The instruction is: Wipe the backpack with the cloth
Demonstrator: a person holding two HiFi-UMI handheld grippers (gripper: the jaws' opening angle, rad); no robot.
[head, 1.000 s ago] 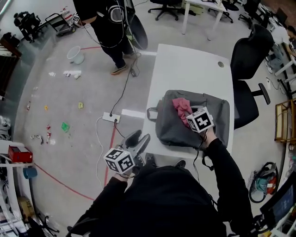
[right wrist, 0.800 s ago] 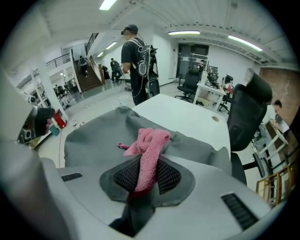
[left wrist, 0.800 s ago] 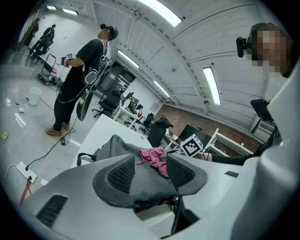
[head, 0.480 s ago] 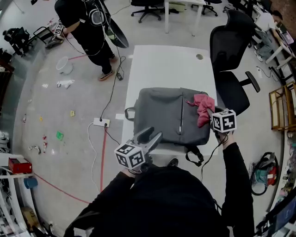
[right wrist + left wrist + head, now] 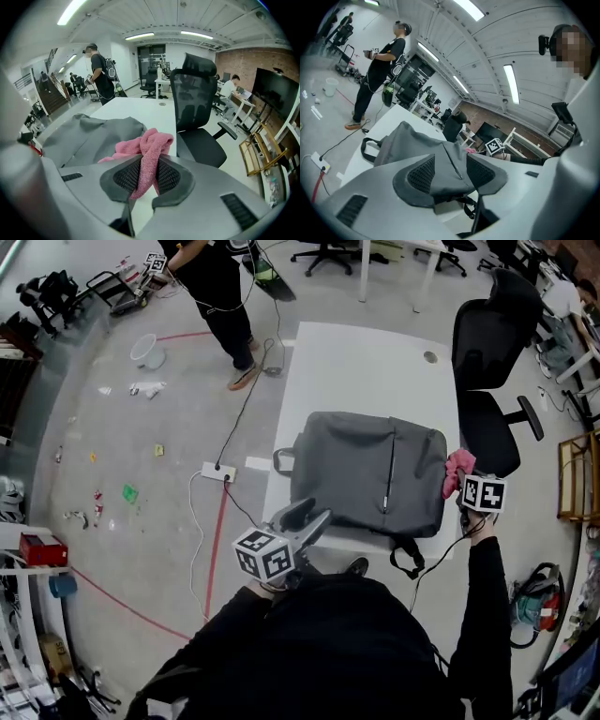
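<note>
A grey backpack (image 5: 361, 474) lies flat on the white table (image 5: 375, 362). My right gripper (image 5: 462, 486) hovers at the backpack's right edge, shut on a pink cloth (image 5: 458, 467). In the right gripper view the cloth (image 5: 151, 147) is pinched between the pads and bunches up past the right gripper (image 5: 143, 176), with the backpack (image 5: 89, 133) to its left. My left gripper (image 5: 314, 514) is at the backpack's near left corner, open. The left gripper (image 5: 449, 172) points along the backpack (image 5: 417, 140), and its pads press on nothing.
A black office chair (image 5: 492, 352) stands right of the table, close behind the cloth (image 5: 197, 112). The backpack's strap (image 5: 408, 559) hangs over the near table edge. A person (image 5: 220, 287) stands far left on the floor, where a power strip (image 5: 217, 472) and cables lie.
My right gripper has carried the cloth from the middle of the backpack across to its right edge. My left gripper has come in from the floor side to the backpack's near corner.
</note>
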